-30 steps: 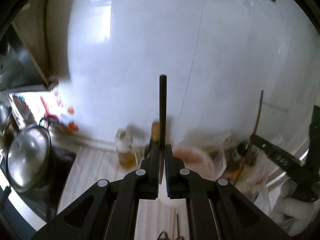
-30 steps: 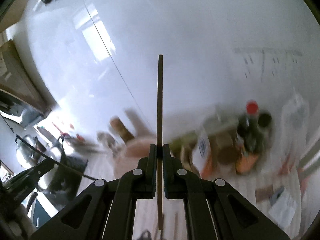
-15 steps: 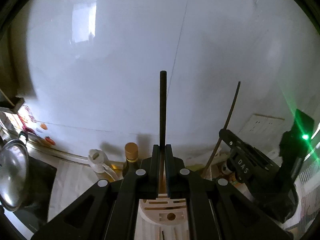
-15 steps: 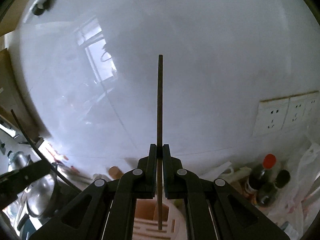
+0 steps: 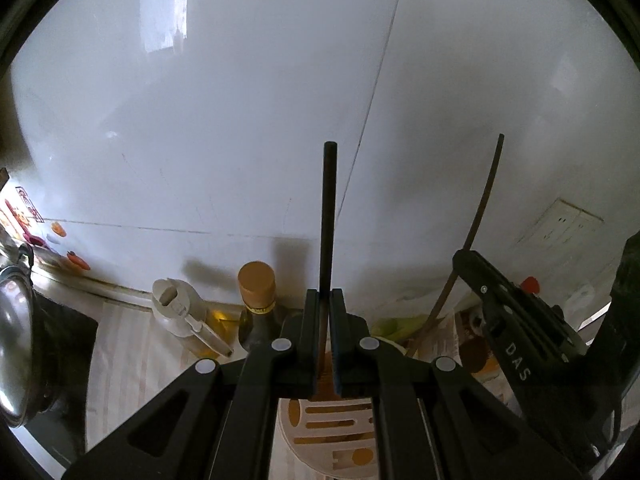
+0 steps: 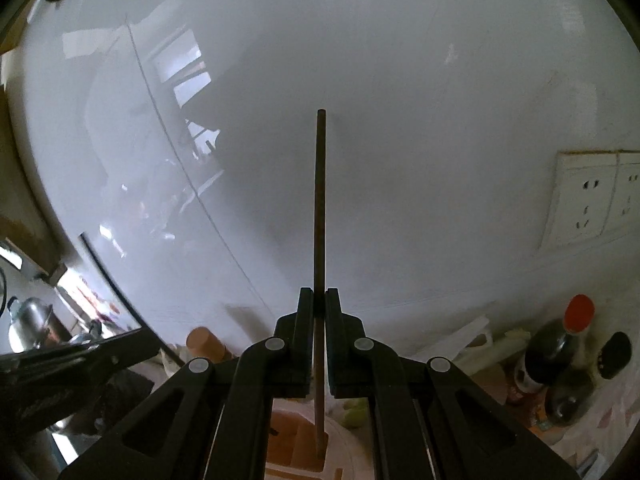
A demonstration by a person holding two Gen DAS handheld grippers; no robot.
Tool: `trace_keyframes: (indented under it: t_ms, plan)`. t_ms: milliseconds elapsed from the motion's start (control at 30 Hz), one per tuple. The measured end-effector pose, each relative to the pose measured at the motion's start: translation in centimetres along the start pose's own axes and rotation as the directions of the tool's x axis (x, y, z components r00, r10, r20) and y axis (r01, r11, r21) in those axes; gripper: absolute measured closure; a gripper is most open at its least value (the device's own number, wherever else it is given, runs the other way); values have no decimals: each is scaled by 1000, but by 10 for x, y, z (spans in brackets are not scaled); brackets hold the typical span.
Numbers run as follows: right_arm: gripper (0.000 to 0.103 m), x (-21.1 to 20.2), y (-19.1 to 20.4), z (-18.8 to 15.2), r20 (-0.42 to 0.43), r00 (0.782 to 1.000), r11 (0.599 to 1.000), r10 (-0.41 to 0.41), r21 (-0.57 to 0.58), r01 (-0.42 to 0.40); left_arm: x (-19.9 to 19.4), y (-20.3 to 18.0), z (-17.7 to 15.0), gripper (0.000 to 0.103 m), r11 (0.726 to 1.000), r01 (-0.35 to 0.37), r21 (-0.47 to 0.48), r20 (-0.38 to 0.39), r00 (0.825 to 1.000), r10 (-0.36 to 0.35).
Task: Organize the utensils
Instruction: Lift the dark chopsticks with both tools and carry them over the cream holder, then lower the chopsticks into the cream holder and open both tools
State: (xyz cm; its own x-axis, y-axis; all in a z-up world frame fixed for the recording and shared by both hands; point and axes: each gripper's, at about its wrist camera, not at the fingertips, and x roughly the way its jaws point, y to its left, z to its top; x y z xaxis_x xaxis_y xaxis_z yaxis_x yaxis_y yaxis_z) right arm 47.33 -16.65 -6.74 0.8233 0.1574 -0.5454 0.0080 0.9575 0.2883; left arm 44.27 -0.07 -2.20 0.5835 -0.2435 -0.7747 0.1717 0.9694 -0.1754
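My left gripper is shut on a dark chopstick that stands up between its pads. Under it lies the white slotted lid of a utensil holder; the stick's lower end is hidden by the jaws. My right gripper is shut on a thin brown chopstick. That stick's lower tip reaches an opening in the utensil holder; I cannot tell if it is inside. The right gripper with its brown chopstick shows at the right of the left wrist view.
A white tiled wall stands close ahead. A brown-capped bottle and a white oil dispenser stand behind the holder. A steel pot is far left. Sauce bottles and wall sockets are at the right.
Both grippers have sunk and come nearer the wall, each still holding its chopstick. The holder has come under the jaws in both views and looms larger.
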Motion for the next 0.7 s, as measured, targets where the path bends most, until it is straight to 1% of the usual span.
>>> trace_keyframes:
  t_ms: [33,100,167,233,267,300,333,367,400,433,467,500,567,600,633,700]
  plan:
    - [97,2,1,-2,-13,1000,1000,14,-7,-14,1,0,-1,100,1000,2,-2,-2,1000,-2]
    - [97,5,3,-5,-33,999,1000,18,-21,-18,-2,0,-2,96,1000,-25,-11,-3,1000,25]
    - [97,5,4,-7,-52,998,999,18,-33,-19,-4,-1,-3,94,999,-47,-6,1,999,47]
    - [96,-1,5,-6,-61,998,999,19,-32,-21,-7,-1,-4,87,998,-68,2,4,998,68]
    - [93,-4,4,-7,-64,998,999,14,-31,-17,-9,-2,-4,74,997,-75,5,5,997,75]
    - [90,-8,6,-7,-66,998,999,13,-31,-15,-13,-1,-6,51,996,-92,4,10,996,92]
    - [85,-13,4,-7,-69,998,1000,10,-28,-12,-14,0,-7,39,995,-102,2,16,995,102]
    - [80,-17,2,-8,-72,997,1000,5,-25,-6,-18,2,-9,23,993,-116,-1,27,993,116]
    - [77,-22,0,-9,-75,997,1000,-2,-20,0,-24,3,-11,20,992,-126,-5,43,991,126]
    - [71,-29,-1,-10,-77,997,1000,-1,-12,0,-29,5,-14,19,991,-134,-7,53,990,134]
    - [65,-35,-1,-8,-77,997,1000,-2,-9,2,-29,6,-16,14,991,-137,-7,52,989,137]
    - [62,-40,-2,-10,-75,997,1000,-9,-7,9,-32,7,-19,8,991,-136,-9,49,989,137]
    - [46,-53,-7,-14,-74,997,1000,-21,0,22,-37,9,-26,0,991,-137,-11,57,989,137]
    - [41,-59,-9,-16,-76,997,1000,-29,6,30,-40,9,-32,0,989,-146,-9,63,987,146]
    - [33,-66,-11,-19,-78,996,999,-36,8,37,-41,9,-36,0,987,-158,-7,63,985,158]
    - [28,-78,-15,-24,-76,996,998,-54,10,55,-44,8,-48,0,985,-173,-7,62,983,173]
